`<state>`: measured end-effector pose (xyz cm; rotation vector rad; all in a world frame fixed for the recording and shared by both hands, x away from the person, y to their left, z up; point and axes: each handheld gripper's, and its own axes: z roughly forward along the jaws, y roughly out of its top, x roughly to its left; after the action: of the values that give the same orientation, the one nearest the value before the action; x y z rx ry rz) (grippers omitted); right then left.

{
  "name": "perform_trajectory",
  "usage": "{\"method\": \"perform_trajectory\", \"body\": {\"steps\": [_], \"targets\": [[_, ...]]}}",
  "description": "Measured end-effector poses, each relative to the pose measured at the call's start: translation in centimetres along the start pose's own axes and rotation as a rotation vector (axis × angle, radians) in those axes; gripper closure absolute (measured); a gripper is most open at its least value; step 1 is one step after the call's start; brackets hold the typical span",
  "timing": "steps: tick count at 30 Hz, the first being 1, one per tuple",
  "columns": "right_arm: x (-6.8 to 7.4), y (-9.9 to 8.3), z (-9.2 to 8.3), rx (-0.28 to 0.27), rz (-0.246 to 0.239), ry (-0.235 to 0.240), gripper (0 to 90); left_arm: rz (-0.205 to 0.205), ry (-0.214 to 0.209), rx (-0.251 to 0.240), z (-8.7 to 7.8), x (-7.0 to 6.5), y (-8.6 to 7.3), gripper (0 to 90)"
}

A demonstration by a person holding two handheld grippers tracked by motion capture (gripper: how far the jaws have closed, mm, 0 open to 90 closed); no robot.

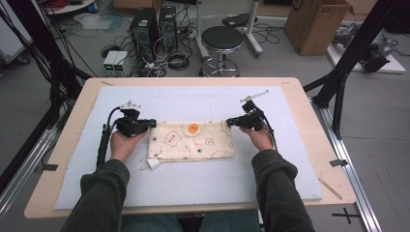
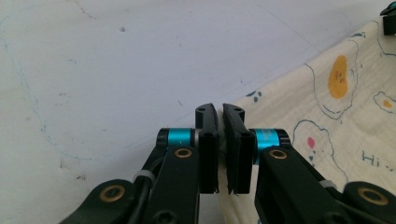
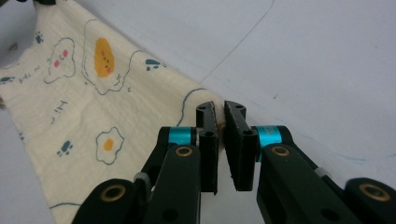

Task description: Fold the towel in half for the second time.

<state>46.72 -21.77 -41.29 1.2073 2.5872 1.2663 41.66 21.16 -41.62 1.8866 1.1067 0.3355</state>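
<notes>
A cream cloth (image 1: 191, 140) printed with fried eggs and little clouds lies folded near the middle of the pale blue surface (image 1: 193, 183). The person holds one far corner with each tool. The left gripper (image 1: 151, 123) has its jaws closed on the cloth's far left corner, and the right gripper (image 1: 230, 122) has its jaws closed on the far right corner, the top edge running between them. A small white tag (image 1: 153, 164) sticks out at the near left corner.
</notes>
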Motion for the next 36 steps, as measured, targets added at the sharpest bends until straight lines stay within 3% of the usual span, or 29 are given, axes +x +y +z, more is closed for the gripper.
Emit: {"method": "perform_trajectory", "body": {"steps": [4,13,27,33,36], "targets": [[0.1,-0.2,-0.3,-0.024,-0.006,0.011,84.1,0.017,0.002,-0.005,-0.2,-0.2,-0.1,84.4],[0.2,-0.8,-0.3,-0.047,0.006,0.040,84.1,0.008,-0.008,-0.024,-0.5,-0.4,-1.0,84.3],[0.9,-0.9,-1.5,-0.055,-0.018,0.065,84.1,0.075,-0.019,-0.039,-1.7,-1.4,-1.0,83.9],[1.3,-1.0,-1.9,-0.057,-0.032,0.077,84.1,0.055,-0.039,-0.049,-2.1,-1.3,-1.8,83.8],[1.6,-1.0,-2.0,-0.052,-0.042,0.079,84.0,0.065,-0.045,-0.051,-2.3,-1.5,-1.9,83.7]]}}
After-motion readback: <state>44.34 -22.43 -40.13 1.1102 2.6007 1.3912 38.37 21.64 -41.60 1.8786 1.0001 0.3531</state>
